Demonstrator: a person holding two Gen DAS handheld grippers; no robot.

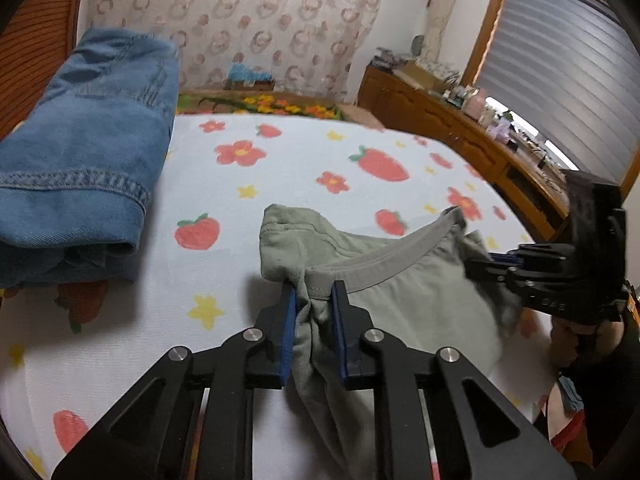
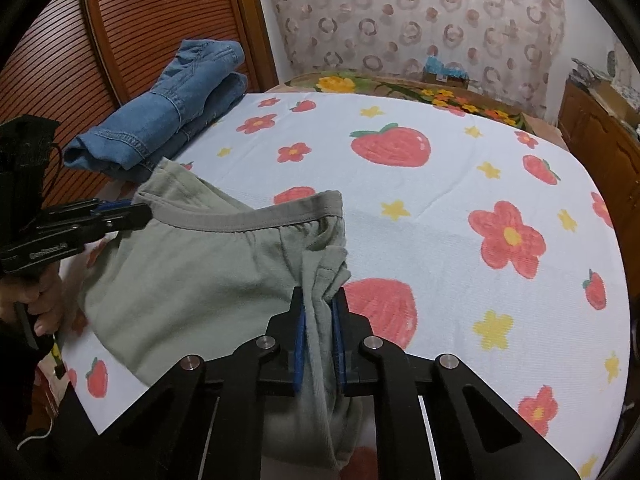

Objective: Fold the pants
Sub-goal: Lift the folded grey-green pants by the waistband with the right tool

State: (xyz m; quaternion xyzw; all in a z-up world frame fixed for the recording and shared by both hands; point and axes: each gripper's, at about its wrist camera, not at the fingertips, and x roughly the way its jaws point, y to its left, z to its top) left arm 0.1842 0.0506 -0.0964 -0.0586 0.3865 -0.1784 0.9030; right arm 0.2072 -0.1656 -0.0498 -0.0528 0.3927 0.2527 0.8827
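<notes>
Left claw (image 1: 314,296): closed tight on one end of the waistband, cloth bunched between the blue pads.
Right claw (image 2: 323,304): likewise clamped on the other end of the waistband, pads pressing gathered fabric.
Pants (image 2: 192,272): pale grey-green, soft knit, darker grey elastic band on top; held up by the waist over the near edge of the bed (image 2: 440,208), body sagging between the two grips, legs hanging out of sight below.
Step in hand: likely spreading the waist before laying flat.
Doing it well: pull both ends apart evenly, keep the band level, lower onto the strawberry sheet without twisting.
Nearby: folded jeans (image 1: 80,140) at the far left, well apart.
</notes>
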